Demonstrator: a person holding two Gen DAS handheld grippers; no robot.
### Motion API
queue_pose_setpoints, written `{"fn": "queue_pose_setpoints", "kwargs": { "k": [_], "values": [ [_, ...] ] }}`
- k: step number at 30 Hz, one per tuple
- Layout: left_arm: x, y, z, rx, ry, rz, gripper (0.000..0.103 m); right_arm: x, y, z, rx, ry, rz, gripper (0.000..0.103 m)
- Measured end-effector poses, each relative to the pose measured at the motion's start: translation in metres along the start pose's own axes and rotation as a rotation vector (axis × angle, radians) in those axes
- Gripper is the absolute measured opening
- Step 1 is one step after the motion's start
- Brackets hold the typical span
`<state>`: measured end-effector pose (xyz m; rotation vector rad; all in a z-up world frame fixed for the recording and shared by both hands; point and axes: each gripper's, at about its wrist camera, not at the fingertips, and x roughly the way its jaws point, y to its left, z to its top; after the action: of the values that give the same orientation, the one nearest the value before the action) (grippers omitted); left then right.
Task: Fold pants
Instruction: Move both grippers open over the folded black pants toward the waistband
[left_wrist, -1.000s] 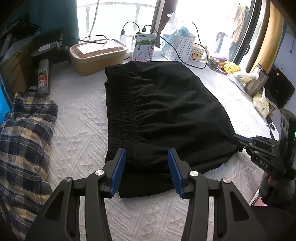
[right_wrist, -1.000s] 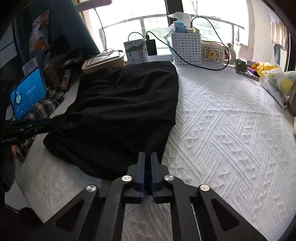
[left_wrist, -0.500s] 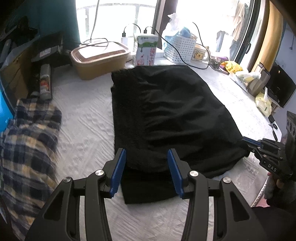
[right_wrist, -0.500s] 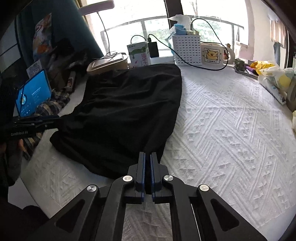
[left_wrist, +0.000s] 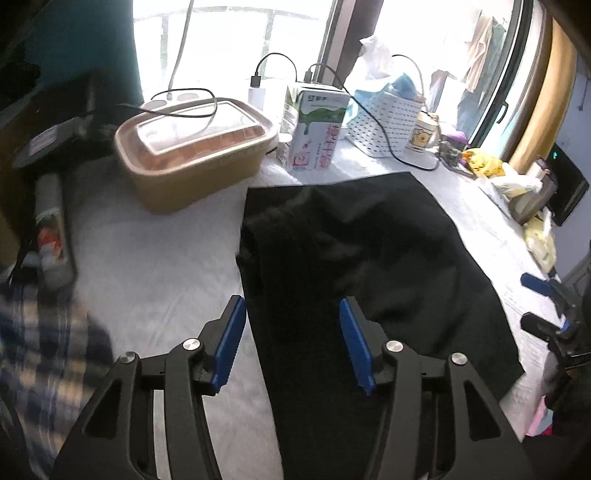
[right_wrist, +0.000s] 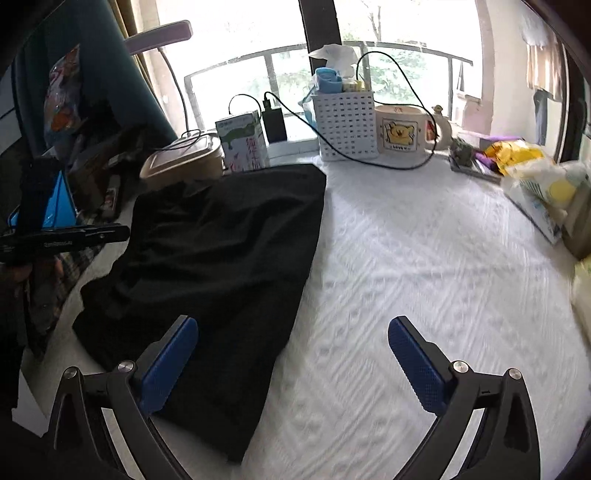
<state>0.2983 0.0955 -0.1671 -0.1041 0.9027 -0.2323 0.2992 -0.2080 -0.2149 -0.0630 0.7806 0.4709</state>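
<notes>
Now, nearest, the right gripper (right_wrist: 291, 354) tilts down over the black pants' (right_wrist: 221, 266) near corner, fingers (right_wrist: 166, 363) just sprung wide, gripping nothing. Open white bench (right_wrist: 424, 266) spreads rightward. Left gripper (left_wrist: 291, 343) angles down over the pants' left edge, fingers half-open, having just widened slightly, nothing clamped. Beyond, the brown container (left_wrist: 192, 147) and milk carton (left_wrist: 314, 129) crowd the folded pants' far edge.

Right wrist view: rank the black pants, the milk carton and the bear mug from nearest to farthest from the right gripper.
From the right gripper, jaws wide open and empty:
1. Black pants, just under and ahead of its left side.
2. Milk carton, far back, left of centre, beyond the pants' far edge.
3. Bear mug, far back on the right, by the window; only slightly farther than the carton.
</notes>
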Motion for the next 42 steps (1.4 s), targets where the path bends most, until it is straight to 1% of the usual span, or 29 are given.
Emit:
{"fn": "queue_pose_setpoints", "kwargs": {
  "k": [2,6,9,11,14,16,19,21,24,26,29,33,37,38,39,41,42],
  "values": [
    [0.008,0.003,0.01,0.004,-0.007,0.006,0.053,0.009,-0.004,0.012,-0.002,-0.002,0.01,0.103],
    [0.023,0.009,0.029,0.014,-0.002,0.05,0.053,0.033,-0.014,0.039,-0.007,0.001,0.032,0.103],
    [0.033,0.013,0.04,0.021,0.005,0.054,0.053,0.056,-0.02,0.064,-0.026,0.022,0.054,0.102],
    [0.045,0.017,0.045,0.029,0.014,0.066,0.053,0.068,-0.022,0.077,-0.041,0.02,0.059,0.101],
    [0.065,0.025,0.048,0.008,0.045,0.059,0.055,0.09,-0.027,0.093,-0.028,0.036,0.095,0.098],
    [0.067,0.026,0.05,0.006,0.041,0.05,0.055,0.106,-0.028,0.1,-0.013,0.05,0.118,0.094],
    [0.068,0.028,0.051,0.012,0.034,0.051,0.055,0.121,-0.028,0.102,-0.008,0.076,0.118,0.09],
    [0.067,0.031,0.052,-0.001,0.039,0.044,0.055,0.128,-0.028,0.1,0.005,0.098,0.12,0.089],
    [0.054,0.032,0.051,-0.023,0.042,0.038,0.056,0.126,-0.029,0.099,0.01,0.1,0.12,0.089],
    [0.04,0.033,0.048,-0.041,0.031,0.028,0.057,0.119,-0.029,0.098,0.007,0.092,0.116,0.089],
    [0.018,0.034,0.033,-0.084,0.015,0.003,0.061,0.111,-0.031,0.094,0.013,0.087,0.109,0.089],
    [0.004,0.028,0.003,-0.134,0.02,-0.028,0.061,0.1,-0.03,0.086,0.021,0.094,0.104,0.089],
    [0.007,0.024,-0.02,-0.176,0.027,-0.045,0.061,0.091,-0.024,0.079,0.012,0.097,0.097,0.089],
    [0.01,0.024,-0.025,-0.194,0.026,-0.061,0.062,0.089,-0.022,0.077,0.009,0.096,0.096,0.089],
    [0.008,0.023,-0.028,-0.198,-0.006,-0.072,0.062,0.088,-0.021,0.074,0.007,0.097,0.095,0.089],
    [0.008,0.026,-0.029,-0.22,-0.023,-0.112,0.064,0.085,-0.019,0.069,0.009,0.102,0.093,0.089],
    [0.008,0.027,-0.028,-0.226,-0.028,-0.117,0.064,0.085,-0.02,0.067,0.013,0.103,0.094,0.089]
  ]
}}
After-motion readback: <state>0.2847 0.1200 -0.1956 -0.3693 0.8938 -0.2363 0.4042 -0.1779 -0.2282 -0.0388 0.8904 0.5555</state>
